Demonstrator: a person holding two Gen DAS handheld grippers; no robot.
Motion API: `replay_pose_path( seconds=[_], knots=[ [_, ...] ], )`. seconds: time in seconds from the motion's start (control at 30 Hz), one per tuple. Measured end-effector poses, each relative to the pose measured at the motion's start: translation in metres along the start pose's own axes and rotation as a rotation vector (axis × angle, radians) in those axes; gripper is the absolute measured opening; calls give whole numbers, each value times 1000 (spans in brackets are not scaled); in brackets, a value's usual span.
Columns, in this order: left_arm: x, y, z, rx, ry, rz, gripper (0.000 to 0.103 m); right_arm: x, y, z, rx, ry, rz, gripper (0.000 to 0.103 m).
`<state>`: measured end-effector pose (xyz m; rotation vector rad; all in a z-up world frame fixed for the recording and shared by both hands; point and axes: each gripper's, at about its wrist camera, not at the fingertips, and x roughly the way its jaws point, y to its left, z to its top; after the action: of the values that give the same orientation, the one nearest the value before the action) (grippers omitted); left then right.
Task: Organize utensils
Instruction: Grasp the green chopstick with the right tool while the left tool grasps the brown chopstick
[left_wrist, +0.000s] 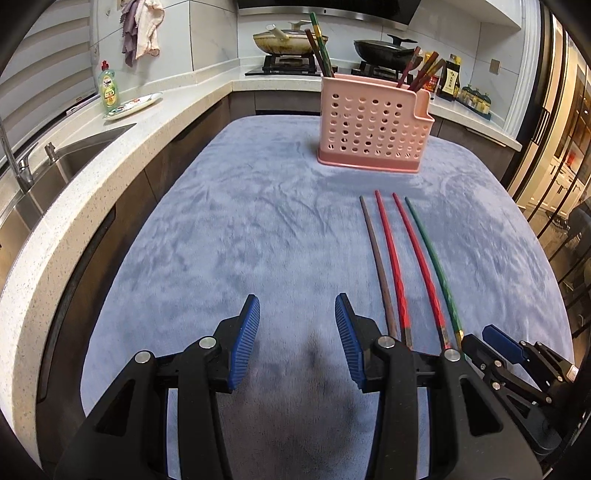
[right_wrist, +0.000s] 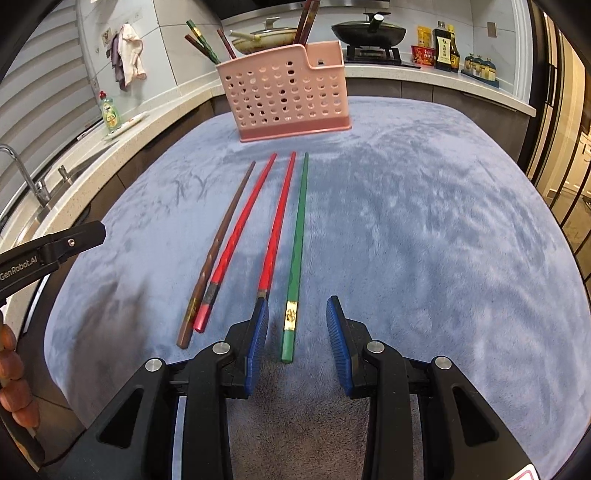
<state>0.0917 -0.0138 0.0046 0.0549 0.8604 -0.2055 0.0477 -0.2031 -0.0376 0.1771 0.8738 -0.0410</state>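
Several chopsticks lie side by side on the blue cloth: a brown one (right_wrist: 218, 251), two red ones (right_wrist: 242, 232) (right_wrist: 279, 221) and a green one (right_wrist: 297, 243). They also show in the left wrist view, brown (left_wrist: 376, 258) to green (left_wrist: 432, 258). A pink perforated holder (right_wrist: 284, 96) (left_wrist: 373, 122) stands behind them with several chopsticks upright in it. My right gripper (right_wrist: 297, 325) is open, its fingers either side of the green chopstick's near end. My left gripper (left_wrist: 297, 325) is open and empty, left of the chopsticks.
The blue cloth (left_wrist: 240, 221) covers the table. A countertop with a sink (left_wrist: 55, 173), a dish soap bottle (left_wrist: 109, 86) and a plate lies to the left. Pans on a stove (left_wrist: 291, 40) and sauce bottles (right_wrist: 445, 46) stand behind.
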Motion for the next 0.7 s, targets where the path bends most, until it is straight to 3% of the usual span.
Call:
replay_pose_path(
  seconds=[0.2, 0.47, 0.57, 0.7],
  knots=[
    [6, -3, -7, 11, 24, -2, 41, 7, -1, -5, 5, 19, 3, 29],
    [11, -6, -14, 17, 51, -16, 41, 10, -4, -7, 4, 24, -11, 16],
    [13, -8, -17, 16, 61, -21, 47, 10, -8, -8, 19, 23, -13, 7],
    [14, -13, -20, 25, 64, -32, 51, 8, -12, -9, 31, 20, -12, 7]
  ],
)
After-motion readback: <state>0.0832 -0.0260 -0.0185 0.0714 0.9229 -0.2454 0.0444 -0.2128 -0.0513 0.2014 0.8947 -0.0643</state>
